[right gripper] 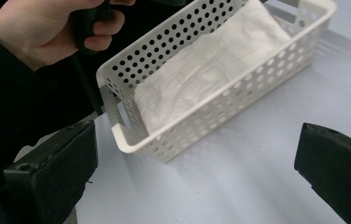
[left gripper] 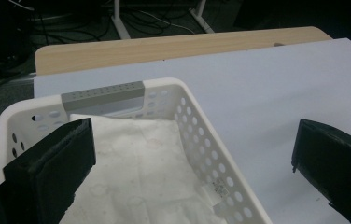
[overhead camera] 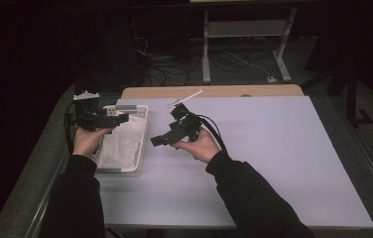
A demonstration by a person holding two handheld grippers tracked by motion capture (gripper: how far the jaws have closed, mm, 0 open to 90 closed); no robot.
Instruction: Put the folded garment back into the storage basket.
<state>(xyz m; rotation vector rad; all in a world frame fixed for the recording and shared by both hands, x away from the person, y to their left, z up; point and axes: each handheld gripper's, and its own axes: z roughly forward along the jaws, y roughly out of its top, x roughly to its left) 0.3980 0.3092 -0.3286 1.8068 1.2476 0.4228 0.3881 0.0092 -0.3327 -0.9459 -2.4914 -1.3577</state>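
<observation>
Both tools (overhead camera: pixel 157 140) wide apart, empty, beside white basket (overhead camera: pixel 142 148) at board's left edge.

A pale board (overhead camera: pixel 274 158) covers most of the table, and its whole middle and right side lie bare, giving either hand wide room to move. The one obstacle sits at the left edge: a white perforated basket (overhead camera: pixel 142 130) (long, with raised walls) holding a white cloth (overhead camera: pixel 122 144) that covers its floor. The left gripper (overhead camera: pixel 120 118) hangs over the basket's far end, jaws spread wide. The right gripper (overhead camera: pixel 157 140) sits just beside the basket's right wall, above bare board, jaws also wide apart. A strip of bare wood (overhead camera: pixel 214 91) runs along the table's far edge.
</observation>
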